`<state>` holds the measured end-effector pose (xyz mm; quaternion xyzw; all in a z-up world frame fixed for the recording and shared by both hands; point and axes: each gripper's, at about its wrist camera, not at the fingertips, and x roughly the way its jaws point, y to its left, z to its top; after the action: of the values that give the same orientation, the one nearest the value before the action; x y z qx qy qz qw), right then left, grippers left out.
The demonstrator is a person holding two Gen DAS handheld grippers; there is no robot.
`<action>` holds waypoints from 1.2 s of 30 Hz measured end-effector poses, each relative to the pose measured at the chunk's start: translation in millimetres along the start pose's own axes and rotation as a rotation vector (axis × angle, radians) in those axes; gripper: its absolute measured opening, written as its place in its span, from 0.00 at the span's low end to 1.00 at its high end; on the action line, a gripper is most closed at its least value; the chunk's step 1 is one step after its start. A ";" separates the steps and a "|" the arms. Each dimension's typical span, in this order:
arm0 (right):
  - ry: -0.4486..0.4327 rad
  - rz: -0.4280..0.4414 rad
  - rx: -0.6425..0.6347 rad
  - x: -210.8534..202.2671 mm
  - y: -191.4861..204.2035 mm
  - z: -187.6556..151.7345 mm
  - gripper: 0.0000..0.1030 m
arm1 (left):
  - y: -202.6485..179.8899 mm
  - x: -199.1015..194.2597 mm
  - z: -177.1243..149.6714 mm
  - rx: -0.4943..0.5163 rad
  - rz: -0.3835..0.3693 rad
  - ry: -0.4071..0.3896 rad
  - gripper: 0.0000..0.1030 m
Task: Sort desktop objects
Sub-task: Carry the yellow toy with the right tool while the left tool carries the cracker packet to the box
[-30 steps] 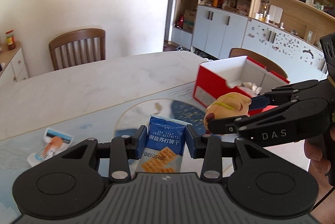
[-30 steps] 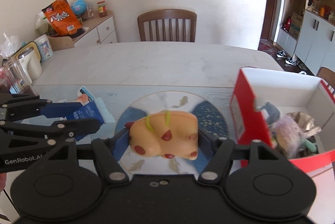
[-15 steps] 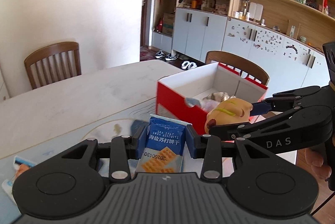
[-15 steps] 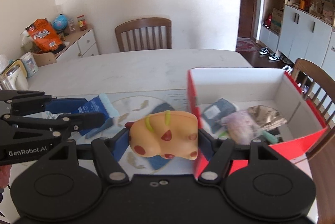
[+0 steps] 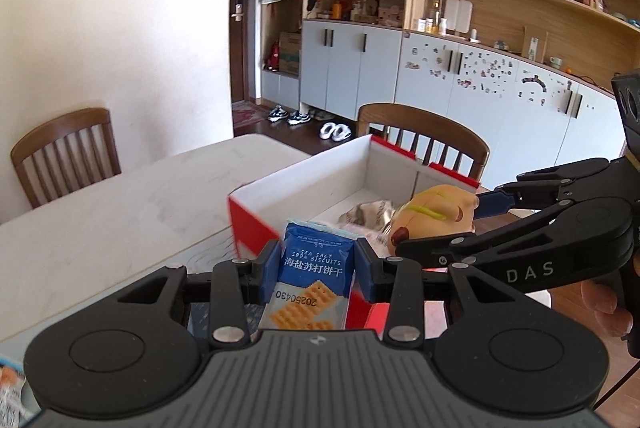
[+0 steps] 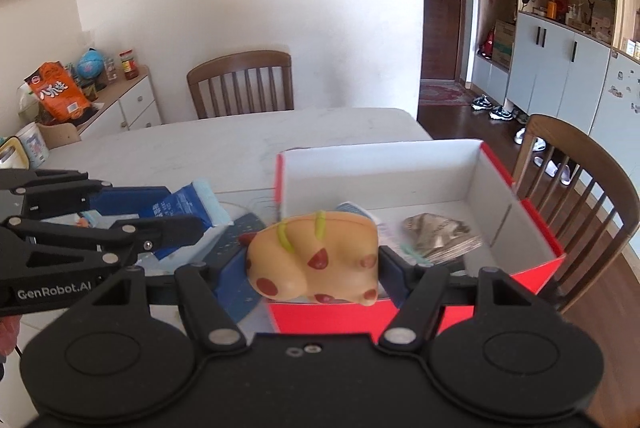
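Worktop (image 6: 224,148): pale marble top with a wooden chair (image 6: 240,84) at its far side and a second chair (image 6: 576,188) beside the box.
Box (image 6: 516,212): red outside, white inside, open at the top, standing on the worktop near its edge.
Box contents: a crumpled silvery wrapper (image 6: 440,238) lies on the box floor; a light blue packet corner shows behind the toy; other small things beside them are too blurred to name.
Left gripper (image 5: 316,270): jaws clenched on the biscuit packet (image 5: 314,274), a blue pack of sea salt soda biscuits, held upright just before the red near wall of the box; tilted downward.
Right gripper (image 6: 316,260): jaws grasping the toy (image 6: 316,256), a yellow soft figure with red spots and green stripes, held above the near wall of the box, partly over its inside; tilted downward.
Relation of the two: side by side, close together, left gripper to the left of the box's near corner.
Hand (image 5: 606,304): fingers of the right hand wrap the right gripper's handle.
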<state>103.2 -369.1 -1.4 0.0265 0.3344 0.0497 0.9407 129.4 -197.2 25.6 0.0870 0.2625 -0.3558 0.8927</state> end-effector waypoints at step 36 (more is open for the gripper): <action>0.077 -0.085 0.040 58.3 -126.7 13.5 0.67 | -25.4 176.7 91.9 0.090 -0.121 0.131 0.37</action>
<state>166.2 -488.8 -38.0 0.0293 0.3720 0.0037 0.9278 257.1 -351.5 10.5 0.1344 0.3090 -0.4140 0.8456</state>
